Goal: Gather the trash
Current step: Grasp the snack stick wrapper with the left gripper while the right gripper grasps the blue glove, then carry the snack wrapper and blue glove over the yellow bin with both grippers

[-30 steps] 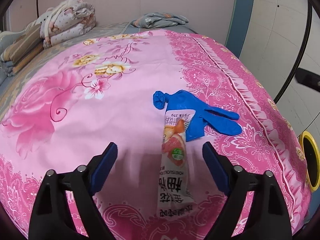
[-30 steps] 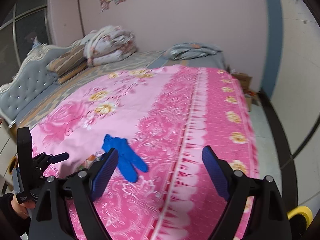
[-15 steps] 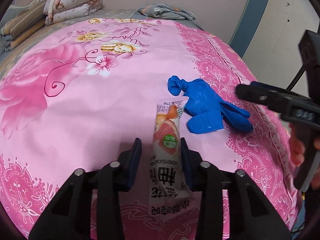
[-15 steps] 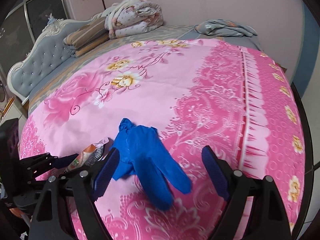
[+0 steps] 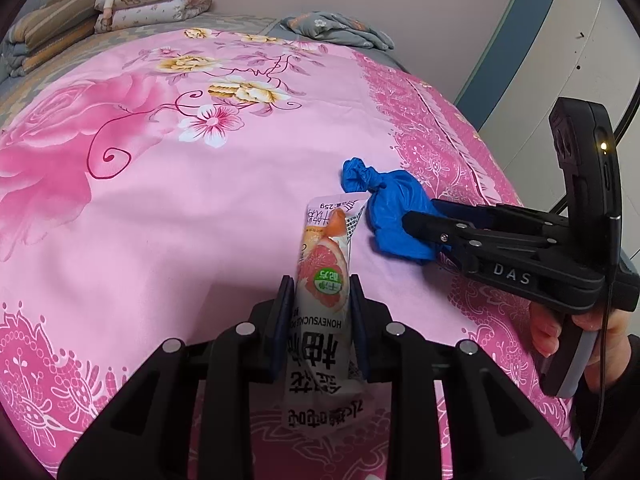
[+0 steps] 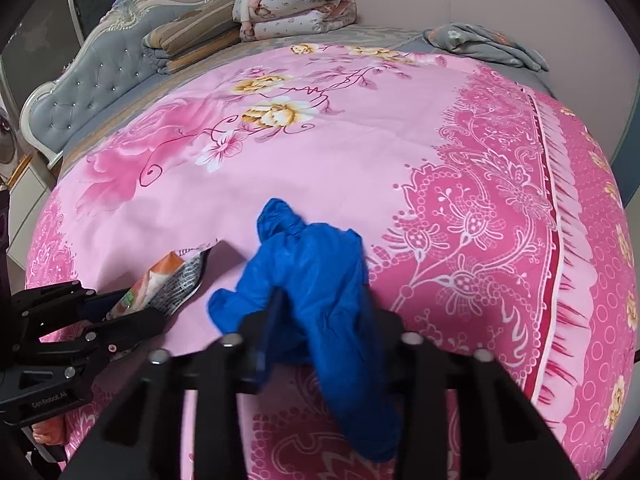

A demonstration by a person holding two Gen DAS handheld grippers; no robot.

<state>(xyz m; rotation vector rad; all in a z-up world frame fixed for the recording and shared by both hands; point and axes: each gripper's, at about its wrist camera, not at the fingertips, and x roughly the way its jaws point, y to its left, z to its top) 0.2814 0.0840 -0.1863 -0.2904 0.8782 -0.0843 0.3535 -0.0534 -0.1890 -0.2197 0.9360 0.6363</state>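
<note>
A long snack packet (image 5: 324, 264) with a grapefruit picture lies on the pink bedspread (image 5: 180, 220). My left gripper (image 5: 320, 292) is shut on its middle, one pad on each long side. Just right of the packet's far end sits a crumpled blue glove (image 5: 394, 208). In the right wrist view the glove (image 6: 316, 256) is bunched between the fingers of my right gripper (image 6: 322, 304), whose jaws are closing and press it from both sides. The right gripper (image 5: 424, 216) reaches in from the right in the left wrist view. The packet (image 6: 172, 280) and left gripper (image 6: 140, 304) appear at lower left.
Folded quilts (image 6: 296, 0) and striped bedding (image 6: 192, 36) are stacked at the far end by a grey tufted headboard (image 6: 100, 68). A grey cloth (image 5: 340, 32) lies at the far right corner. The bed's edge drops off to the right. A hand (image 5: 548, 336) holds the right gripper.
The left jaws closed from wide open onto the packet. The right gripper came down and in toward the glove, and its jaws narrowed from wide open to pinching it.
</note>
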